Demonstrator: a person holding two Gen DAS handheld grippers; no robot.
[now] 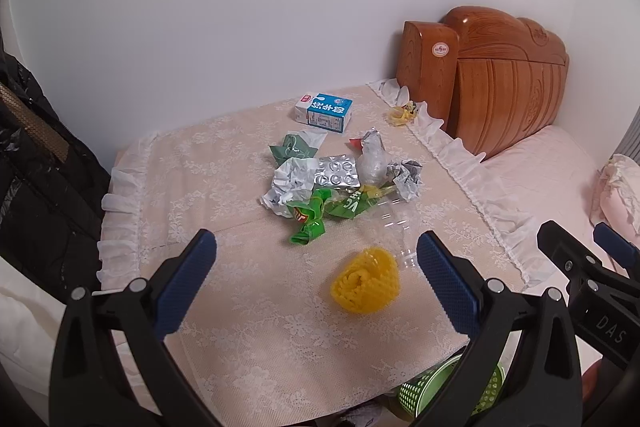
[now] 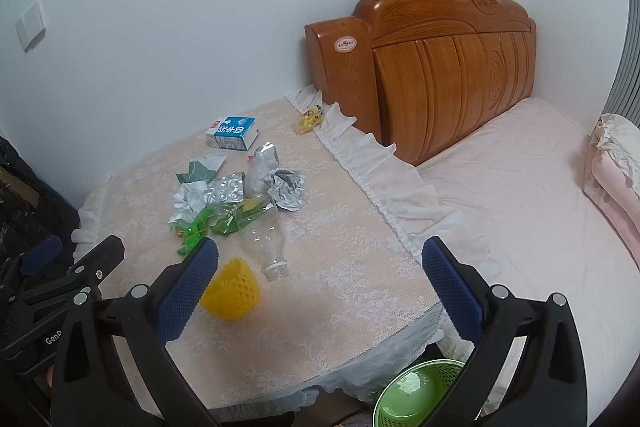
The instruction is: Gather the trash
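Left gripper (image 1: 316,263) and right gripper (image 2: 320,267): jaws wide apart, holding nothing. Yellow foam net (image 1: 365,279) lies on the desk (image 1: 248,327) between the left jaws; clear bottle (image 2: 266,241), wrappers (image 1: 310,215), blister pack (image 1: 336,175) and milk carton (image 1: 324,113) lie beyond. Green basket (image 2: 416,393) below the right jaws holds almost nothing; collection appears barely begun.

Even, soft indoor light, no hard shadows. Small glare on headboard (image 2: 436,39) top. Strong fisheye bend + dark vignette at corners. Sharp overall, no blur.
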